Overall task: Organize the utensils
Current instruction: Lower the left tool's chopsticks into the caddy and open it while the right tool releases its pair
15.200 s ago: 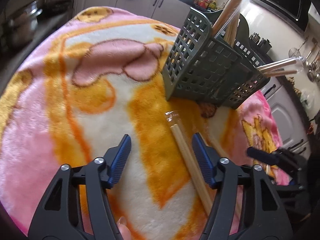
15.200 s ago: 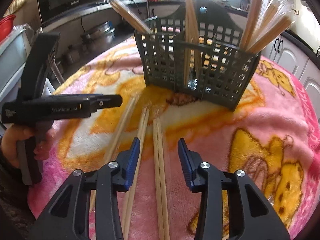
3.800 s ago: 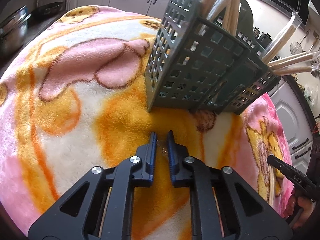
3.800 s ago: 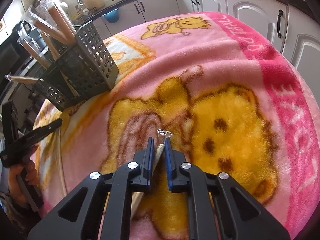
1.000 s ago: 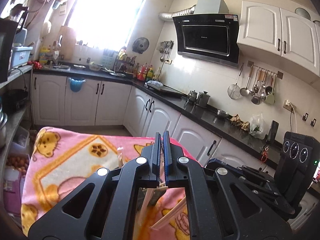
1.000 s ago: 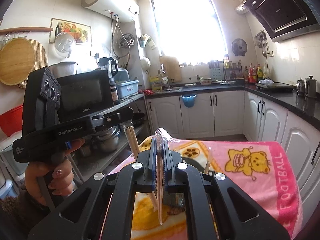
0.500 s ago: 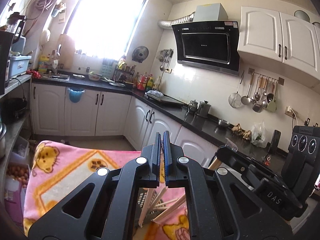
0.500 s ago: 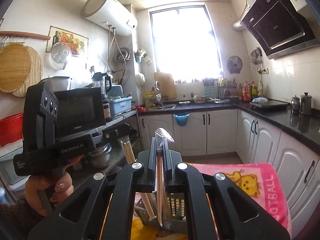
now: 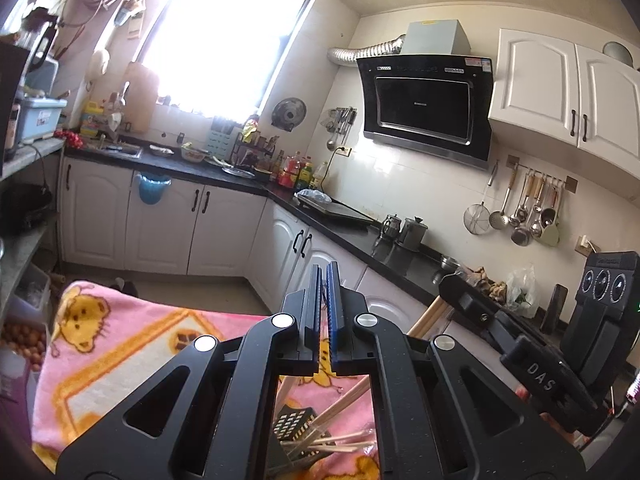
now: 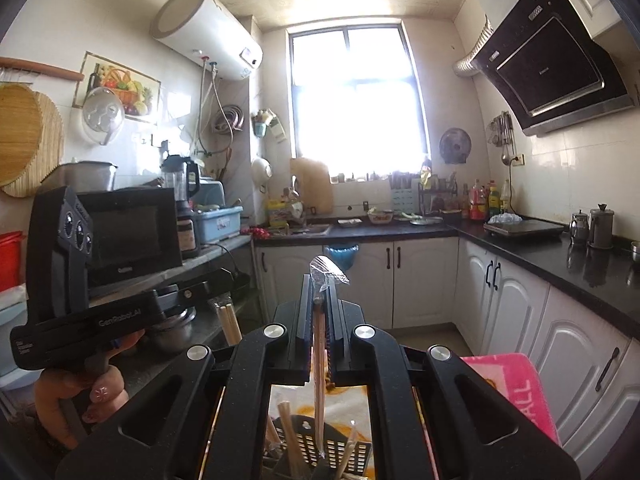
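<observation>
Both grippers are raised high above the table and look out over the kitchen. My right gripper [image 10: 319, 280] is shut on a wrapped pair of wooden chopsticks [image 10: 319, 364] that hangs straight down over the grey utensil basket [image 10: 320, 446]. My left gripper [image 9: 324, 270] is shut on another wrapped pair, whose end [image 10: 228, 320] shows under it in the right wrist view. In the left wrist view the basket [image 9: 294, 426] with several chopstick pairs shows below between the gripper arms. The right gripper's chopsticks [image 9: 430, 316] show at the right there.
A pink and yellow bear blanket [image 9: 104, 356] covers the table. Black counters [image 10: 560, 256] with white cabinets run along the walls. A microwave [image 10: 132, 236] stands on a shelf at the left. A range hood [image 9: 424, 108] hangs on the right wall.
Both grippers have risen a little further, each with its chopsticks. The table and basket sit lower in both views than half a second ago.
</observation>
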